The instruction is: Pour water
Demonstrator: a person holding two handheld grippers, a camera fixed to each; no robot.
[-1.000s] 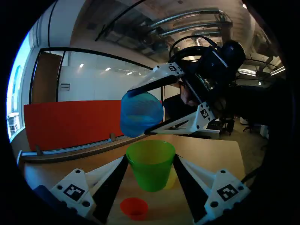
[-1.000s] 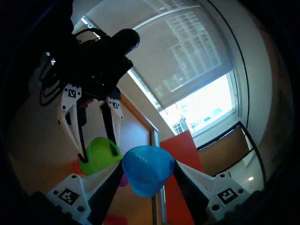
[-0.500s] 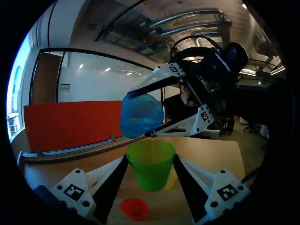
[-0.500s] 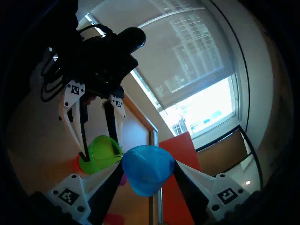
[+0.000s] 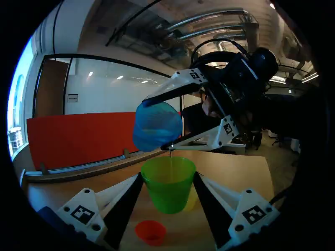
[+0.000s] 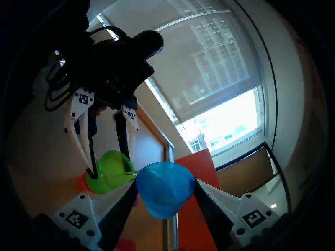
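Water (image 5: pixel 170 155) trickles from the blue cup (image 6: pixel 164 194) clamped in the right claw (image 6: pixel 165 185) into the green cup (image 5: pixel 168 192) the left claw (image 5: pixel 168 178) clamps.

Low between your left jaws, a small red cup (image 5: pixel 150 232) sits on the wooden table (image 5: pixel 238 171). Something yellow (image 5: pixel 192 201) peeks out just inside the right-hand jaw; you cannot tell what it is. Far beyond the jaw tips runs a red partition (image 5: pixel 79 138), with ceiling ducts (image 5: pixel 209 19) high above. Above your right jaws, a bright window (image 6: pixel 228 125) glows under a lowered blind (image 6: pixel 209 58).
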